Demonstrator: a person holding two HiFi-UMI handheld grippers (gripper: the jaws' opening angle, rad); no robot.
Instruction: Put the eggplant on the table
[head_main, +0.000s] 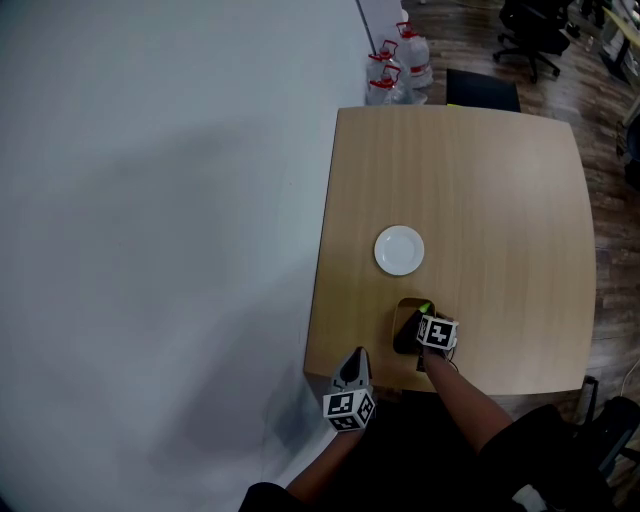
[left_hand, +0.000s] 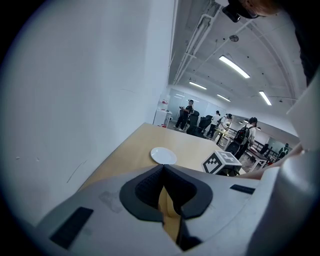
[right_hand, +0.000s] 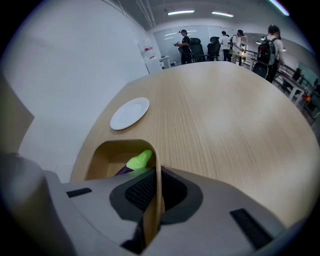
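Note:
An open wooden box (head_main: 406, 322) stands near the front edge of the light wooden table (head_main: 480, 190). Inside it lies the eggplant (right_hand: 138, 160), dark purple with a bright green stem, also seen as a green spot in the head view (head_main: 424, 308). My right gripper (right_hand: 157, 172) points steeply down and is shut on the box's thin right wall (right_hand: 158, 200); in the head view it (head_main: 424, 345) sits over the box. My left gripper (head_main: 357, 356) hovers at the table's front-left corner, fingertips together (left_hand: 162, 168), holding nothing.
A white plate (head_main: 399, 250) lies on the table just beyond the box. A white wall runs along the table's left side. Water bottles (head_main: 400, 62) and a black seat (head_main: 482, 90) stand past the far edge. People stand far back (left_hand: 215, 120).

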